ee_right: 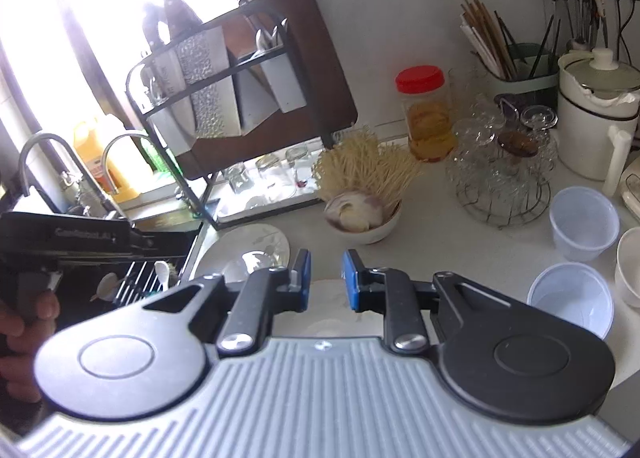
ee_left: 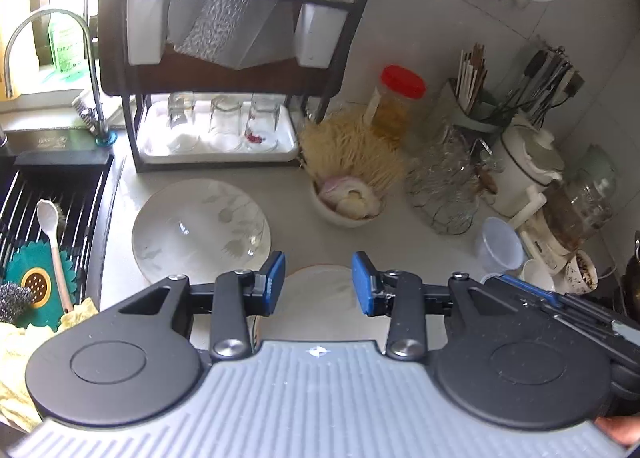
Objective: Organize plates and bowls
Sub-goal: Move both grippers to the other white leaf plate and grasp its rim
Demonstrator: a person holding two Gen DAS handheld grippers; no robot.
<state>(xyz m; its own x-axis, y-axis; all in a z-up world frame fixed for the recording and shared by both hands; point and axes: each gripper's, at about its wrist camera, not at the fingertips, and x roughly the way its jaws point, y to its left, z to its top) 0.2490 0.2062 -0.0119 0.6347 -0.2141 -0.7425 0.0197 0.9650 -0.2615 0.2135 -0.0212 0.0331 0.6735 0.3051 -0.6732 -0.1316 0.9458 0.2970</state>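
A white plate with a faint leaf pattern [ee_left: 200,230] lies on the counter in front of the dish rack [ee_left: 236,49]; it also shows in the right wrist view [ee_right: 256,246]. A second plain white plate [ee_left: 318,298] lies just below my left gripper [ee_left: 319,282], which is open and empty above it. My right gripper [ee_right: 326,278] is open and empty over the same plain plate [ee_right: 326,310]. A white bowl [ee_left: 348,205] holding garlic and dry noodles stands behind; it also shows in the right wrist view [ee_right: 364,217].
The sink [ee_left: 48,217] with a spoon, sponge and cloth is on the left, by the tap [ee_left: 48,57]. Glasses stand on the rack's tray [ee_left: 220,137]. A red-lidded jar [ee_left: 396,101], wire glass holder [ee_right: 504,177], plastic cups [ee_right: 576,298], white pot [ee_right: 596,105] and utensil holder [ee_right: 520,69] crowd the right.
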